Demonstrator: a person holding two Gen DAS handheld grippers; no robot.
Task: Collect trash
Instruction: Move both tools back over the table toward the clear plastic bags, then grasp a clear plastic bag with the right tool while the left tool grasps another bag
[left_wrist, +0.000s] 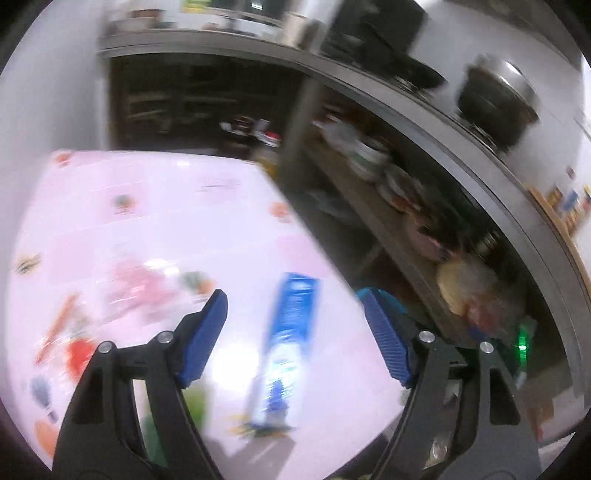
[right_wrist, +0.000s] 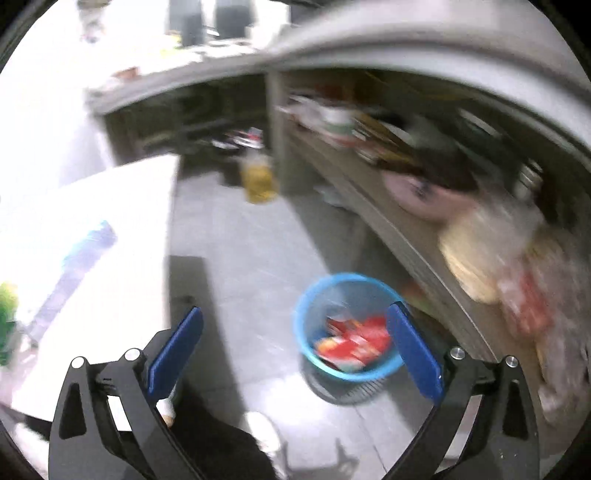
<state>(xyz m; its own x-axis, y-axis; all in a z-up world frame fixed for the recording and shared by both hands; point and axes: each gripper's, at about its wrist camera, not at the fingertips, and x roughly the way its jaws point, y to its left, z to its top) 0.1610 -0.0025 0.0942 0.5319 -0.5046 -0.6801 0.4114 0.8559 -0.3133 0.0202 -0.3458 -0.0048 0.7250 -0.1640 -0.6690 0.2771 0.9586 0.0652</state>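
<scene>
Between drops: the left gripper (left_wrist: 295, 325), spread and empty, hangs above the blue box (left_wrist: 286, 347) on the table (left_wrist: 229, 206), likely the next pickup, while the right gripper (right_wrist: 295, 350), spread wide and empty, hangs over the blue bin (right_wrist: 314, 295) holding red wrappers (right_wrist: 354, 343).

A glossy printed cloth covers the table (left_wrist: 229, 206), where a shiny blue carton (left_wrist: 291, 332) and clear, crinkled wrappers (left_wrist: 140, 291) lie near its front edge. Ribbed blue pads (left_wrist: 388, 343) line matt black plastic fingers. On the smooth grey tile floor (right_wrist: 240, 258), a blue plastic basket (right_wrist: 306, 295) holds glossy red packets (right_wrist: 354, 339). A dull metal pot (left_wrist: 498, 99) tops the counter.
</scene>
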